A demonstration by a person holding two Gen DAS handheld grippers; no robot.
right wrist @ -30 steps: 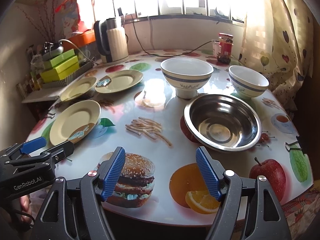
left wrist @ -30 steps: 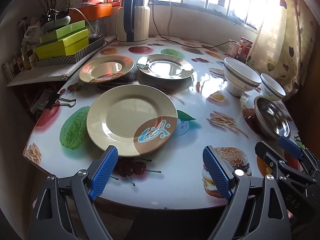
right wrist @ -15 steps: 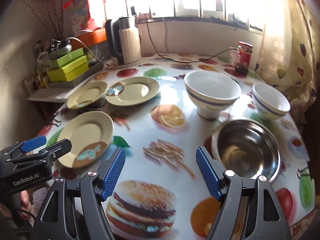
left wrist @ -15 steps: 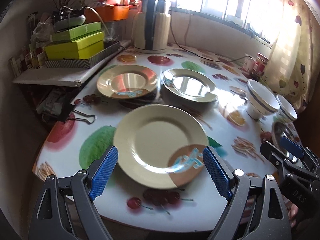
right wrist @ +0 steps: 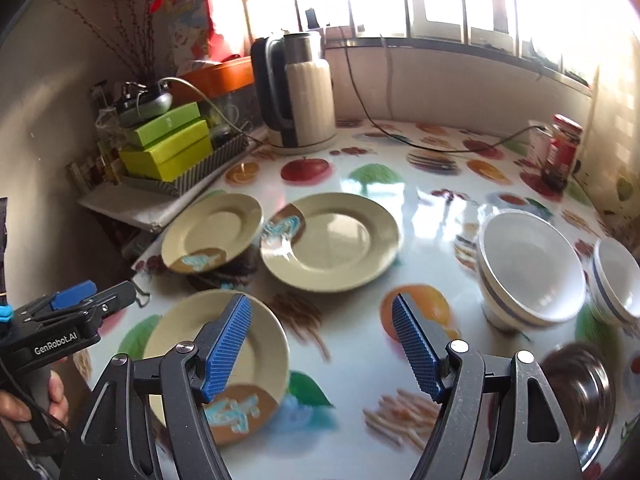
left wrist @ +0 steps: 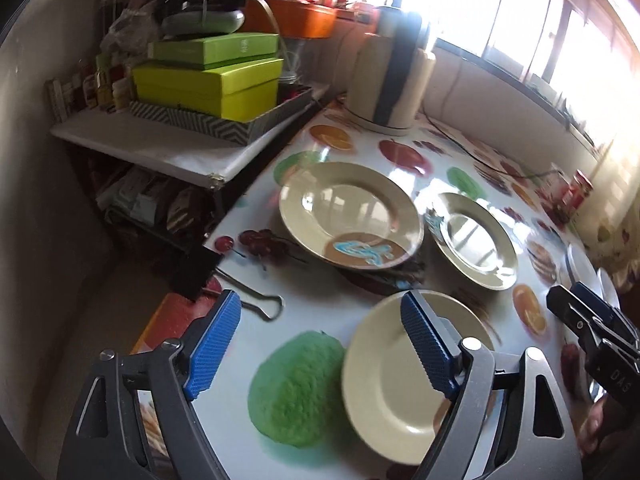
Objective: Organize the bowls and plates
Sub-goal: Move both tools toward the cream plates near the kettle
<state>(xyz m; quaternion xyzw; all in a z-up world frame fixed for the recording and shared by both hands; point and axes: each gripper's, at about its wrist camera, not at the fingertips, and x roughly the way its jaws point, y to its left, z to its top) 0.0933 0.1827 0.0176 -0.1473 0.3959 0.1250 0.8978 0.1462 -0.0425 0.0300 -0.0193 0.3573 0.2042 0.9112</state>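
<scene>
Jaws of both grippers spread (left just narrowing, nothing between) above the nearest plate (left wrist: 384,380).

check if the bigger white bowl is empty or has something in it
Empty: the right wrist view looks straight into the bigger white bowl, showing only bare white inside. It stands upright on the table.

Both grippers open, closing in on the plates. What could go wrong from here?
1. The nearest plate lies flat on the glossy table; the left gripper straddles only its left edge, so a pinch may skid it.
2. The two far plates sit almost rim to rim; lifting one could knock the other.
3. A binder clip lies beside the left gripper and could snag a finger.
</scene>
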